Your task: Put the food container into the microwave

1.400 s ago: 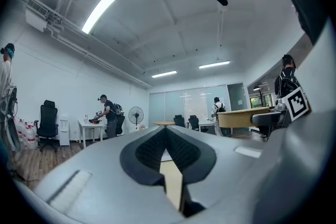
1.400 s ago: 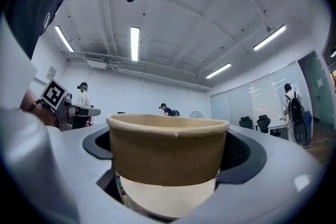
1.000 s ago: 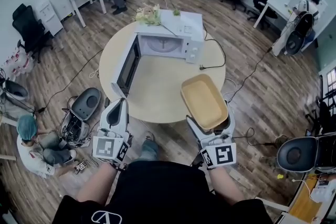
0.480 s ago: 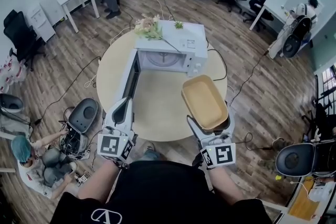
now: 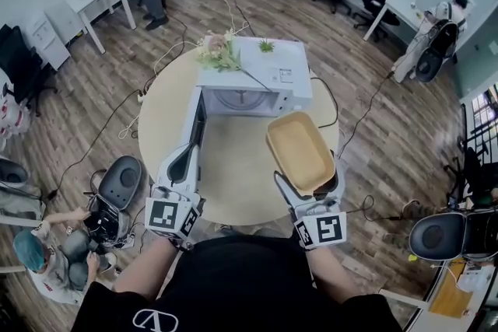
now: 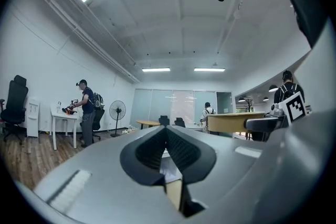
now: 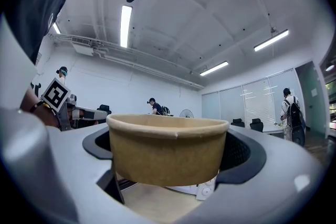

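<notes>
A tan paper food container (image 5: pixel 299 151) is held above the near right part of the round table (image 5: pixel 233 159), clamped at its near end by my right gripper (image 5: pixel 313 189). In the right gripper view the container (image 7: pixel 167 148) fills the space between the jaws. The white microwave (image 5: pixel 253 76) stands at the table's far side, its door (image 5: pixel 192 127) swung open toward me on the left. My left gripper (image 5: pixel 180 166) hovers near the door's free end, jaws shut and empty; in the left gripper view the pads (image 6: pixel 178 155) meet.
Artificial flowers (image 5: pixel 219 50) lie on the microwave's top. A black cable (image 5: pixel 327 101) trails off the table's right. A person crouches on the floor at lower left (image 5: pixel 47 260) beside a helmet-like case (image 5: pixel 124 181). Office chairs, desks and other people stand around the room.
The view has shifted closer to the table; the microwave and both grippers sit slightly nearer it. The container stays gripped and the left jaws stay shut.
</notes>
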Tool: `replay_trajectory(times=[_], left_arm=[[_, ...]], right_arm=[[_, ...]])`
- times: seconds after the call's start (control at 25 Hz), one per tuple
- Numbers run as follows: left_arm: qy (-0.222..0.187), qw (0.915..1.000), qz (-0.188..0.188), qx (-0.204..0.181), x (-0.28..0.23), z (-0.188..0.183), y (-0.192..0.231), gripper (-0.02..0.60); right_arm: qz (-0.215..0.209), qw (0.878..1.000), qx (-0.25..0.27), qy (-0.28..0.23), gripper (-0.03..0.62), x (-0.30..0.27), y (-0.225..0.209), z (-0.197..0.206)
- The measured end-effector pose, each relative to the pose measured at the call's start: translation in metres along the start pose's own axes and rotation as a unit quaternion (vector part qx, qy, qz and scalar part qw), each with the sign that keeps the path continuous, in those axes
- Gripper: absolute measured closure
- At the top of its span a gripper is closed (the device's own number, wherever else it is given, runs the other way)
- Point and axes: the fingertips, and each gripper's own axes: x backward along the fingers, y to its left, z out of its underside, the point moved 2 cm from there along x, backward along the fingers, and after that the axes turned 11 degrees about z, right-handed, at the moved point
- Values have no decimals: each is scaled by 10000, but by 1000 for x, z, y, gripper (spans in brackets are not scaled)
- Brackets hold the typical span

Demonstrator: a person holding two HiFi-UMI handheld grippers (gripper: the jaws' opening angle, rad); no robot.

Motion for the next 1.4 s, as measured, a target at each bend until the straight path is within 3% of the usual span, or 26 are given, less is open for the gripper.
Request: replay_trajectory(times=[0.84, 1.08, 1.4], left_arm=[[143, 9990, -424, 77, -52, 19, -2, 581], [195, 9989, -403, 135, -57, 24, -2, 581], [251, 9990, -329, 182, -65, 37, -2, 581]], right_arm=[[-651, 9976, -181, 146, 31, -69, -22, 43], [-805, 9958, -203, 389, 32, -88, -13, 85], [-925, 9926, -210, 757, 33, -134, -4, 171]])
